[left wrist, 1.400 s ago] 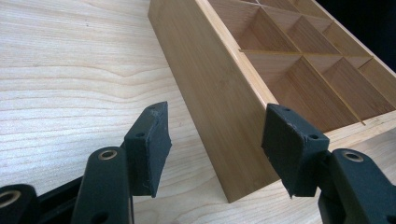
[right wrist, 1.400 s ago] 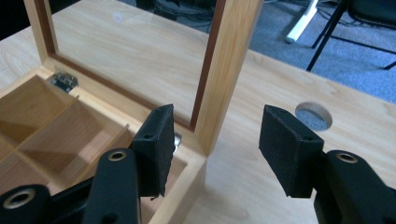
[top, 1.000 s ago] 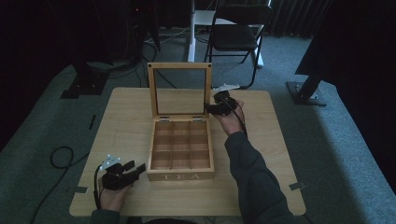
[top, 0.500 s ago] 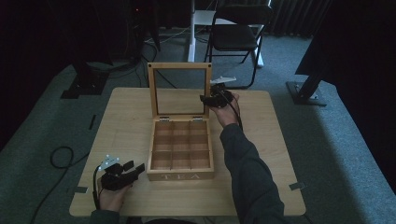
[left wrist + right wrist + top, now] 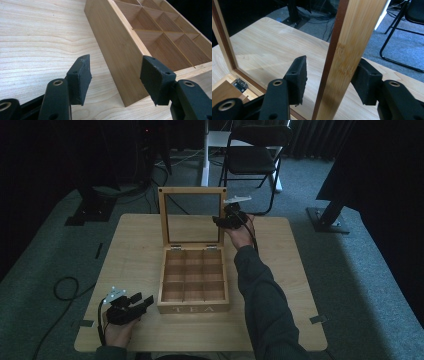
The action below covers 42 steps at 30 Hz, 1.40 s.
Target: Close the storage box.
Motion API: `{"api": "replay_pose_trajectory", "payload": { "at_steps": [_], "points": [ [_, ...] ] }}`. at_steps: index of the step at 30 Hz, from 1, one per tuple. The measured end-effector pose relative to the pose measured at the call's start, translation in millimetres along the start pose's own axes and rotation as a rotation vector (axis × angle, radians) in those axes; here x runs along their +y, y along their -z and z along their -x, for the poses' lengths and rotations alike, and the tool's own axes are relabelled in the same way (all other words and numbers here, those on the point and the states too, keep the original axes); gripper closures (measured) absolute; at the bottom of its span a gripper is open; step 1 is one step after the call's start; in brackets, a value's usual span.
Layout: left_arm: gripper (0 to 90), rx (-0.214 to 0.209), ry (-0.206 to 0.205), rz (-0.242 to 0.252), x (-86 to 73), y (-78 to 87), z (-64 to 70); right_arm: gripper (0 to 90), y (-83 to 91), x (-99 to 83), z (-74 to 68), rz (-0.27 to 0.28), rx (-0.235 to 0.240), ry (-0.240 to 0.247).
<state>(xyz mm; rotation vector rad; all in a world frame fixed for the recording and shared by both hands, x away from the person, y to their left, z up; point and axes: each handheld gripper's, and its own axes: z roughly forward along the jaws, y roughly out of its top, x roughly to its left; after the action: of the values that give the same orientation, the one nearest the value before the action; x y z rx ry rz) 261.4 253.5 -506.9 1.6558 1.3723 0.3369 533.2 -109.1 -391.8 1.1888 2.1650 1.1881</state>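
Right gripper view: open right gripper (image 5: 328,75) straddles the tea box (image 5: 194,280) lid's stiff bamboo frame (image 5: 347,50) (glazed pane, probably fragile); grip the frame.

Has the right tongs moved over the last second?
Yes. In the high view the right tongs went left from beside the box, toward its upright lid, and now straddles the lid's right edge.

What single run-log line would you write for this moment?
tea box: open, compartments empty | lid: upright, between right hand-held gripper jaws, not clamped | left hand-held gripper: open at box front corner
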Motion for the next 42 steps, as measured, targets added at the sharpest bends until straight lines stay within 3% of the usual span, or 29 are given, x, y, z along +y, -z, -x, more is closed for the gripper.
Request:
{"api": "replay_pose_trajectory", "payload": {
  "at_steps": [14, 17, 32, 36, 42],
  "points": [
    [42.1, 0.001, -0.005, -0.012, -0.5, -4.1, 2.0, 52.9, 23.0, -9.7, -12.0, 0.042, -0.017, 0.073],
    [42.1, 0.002, -0.011, -0.018, -0.7, -5.7, 3.0, 53.9, 31.9, -14.9, -18.7, 0.056, -0.035, 0.118],
    [41.7, 0.002, -0.017, -0.019, -0.3, -5.8, 4.3, 52.9, 56.9, -31.3, -33.4, 0.105, -0.009, 0.119],
    [41.7, 0.014, -0.029, -0.017, 1.3, -6.1, 6.6, 51.2, 65.4, -37.0, -42.1, 0.102, -0.016, 0.132],
    [41.8, 0.042, -0.023, 0.008, 9.4, -1.3, 5.5, 48.5, 73.6, -44.0, -48.2, 0.100, -0.004, 0.102]
  ]
}}
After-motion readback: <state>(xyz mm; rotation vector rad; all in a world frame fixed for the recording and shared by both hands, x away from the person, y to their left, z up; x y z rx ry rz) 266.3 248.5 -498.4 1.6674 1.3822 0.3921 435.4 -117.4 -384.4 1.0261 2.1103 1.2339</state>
